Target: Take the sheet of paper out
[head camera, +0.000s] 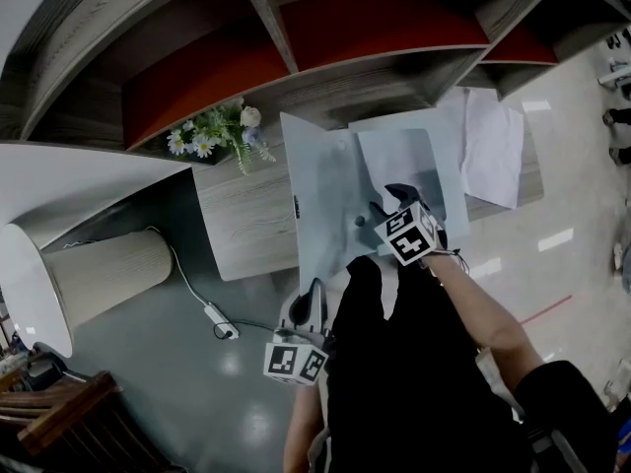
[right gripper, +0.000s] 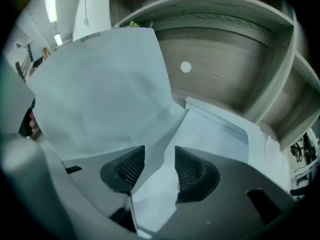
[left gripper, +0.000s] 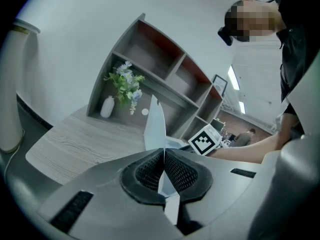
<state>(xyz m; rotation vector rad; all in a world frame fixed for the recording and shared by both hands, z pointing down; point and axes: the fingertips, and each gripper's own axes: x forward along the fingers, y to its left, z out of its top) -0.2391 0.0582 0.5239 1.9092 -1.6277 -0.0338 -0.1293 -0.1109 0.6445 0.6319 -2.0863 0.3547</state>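
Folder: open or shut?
Open. The left gripper pinches the folder cover raised, off the sheet of paper lying inside.

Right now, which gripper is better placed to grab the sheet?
Right. The right gripper has its jaws open over the sheet, while the left gripper is shut on the folder cover, holding it up.

Pale plain sheet (head camera: 397,166) lies flat in right half of open folder (head camera: 320,205), not yet out. Folder is thin, pale blue-grey, on tabletop (head camera: 246,230). Left cover lifted, near upright, w/ edge pinched in closed left tool (left gripper: 163,153). Right half flat under sheet.
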